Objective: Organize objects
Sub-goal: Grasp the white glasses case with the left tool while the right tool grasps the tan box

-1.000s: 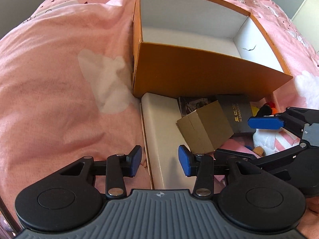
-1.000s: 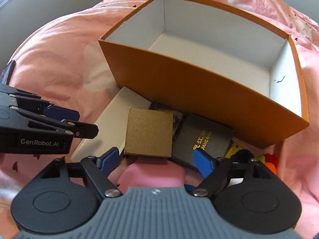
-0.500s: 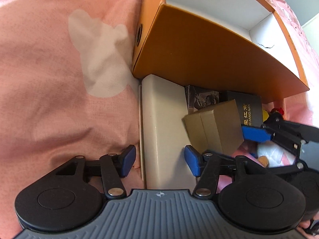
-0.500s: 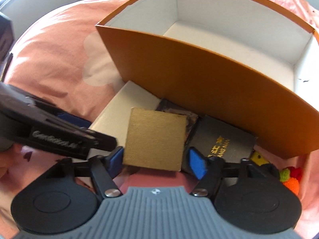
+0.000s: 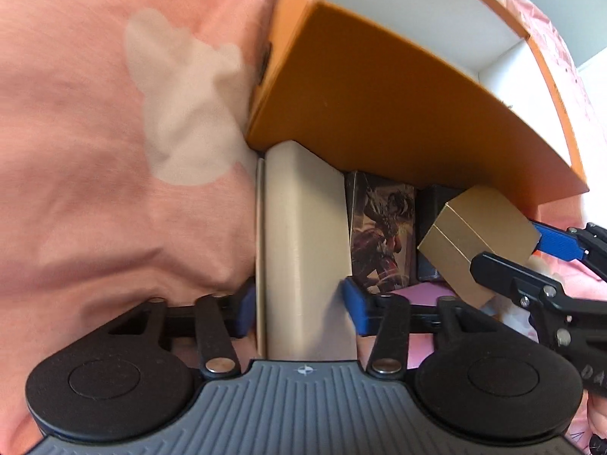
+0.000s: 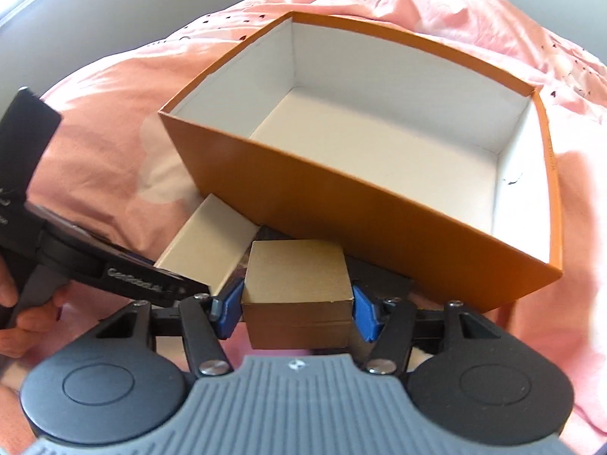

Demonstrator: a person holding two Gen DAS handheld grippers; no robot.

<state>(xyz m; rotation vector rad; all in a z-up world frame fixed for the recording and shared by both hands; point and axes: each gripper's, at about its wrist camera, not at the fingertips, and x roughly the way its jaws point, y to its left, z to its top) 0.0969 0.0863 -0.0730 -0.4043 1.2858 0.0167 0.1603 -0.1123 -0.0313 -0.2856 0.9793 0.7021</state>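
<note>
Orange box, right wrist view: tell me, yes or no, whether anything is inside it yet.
No: the orange box shows only bare white floor and walls, and the gold box sits outside it in the right hand-held gripper.

Right tool (image 6: 297,309) now clamped on gold box (image 6: 297,284), raised; left tool (image 5: 299,307) astride white box (image 5: 303,250).

A rumpled pink bedspread (image 6: 474,34) with white patches fills the scene, a grey wall (image 6: 114,3) behind it.

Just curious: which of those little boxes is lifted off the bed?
The gold box, pinched in the right tongs; the white box and picture box lie flat.
</note>
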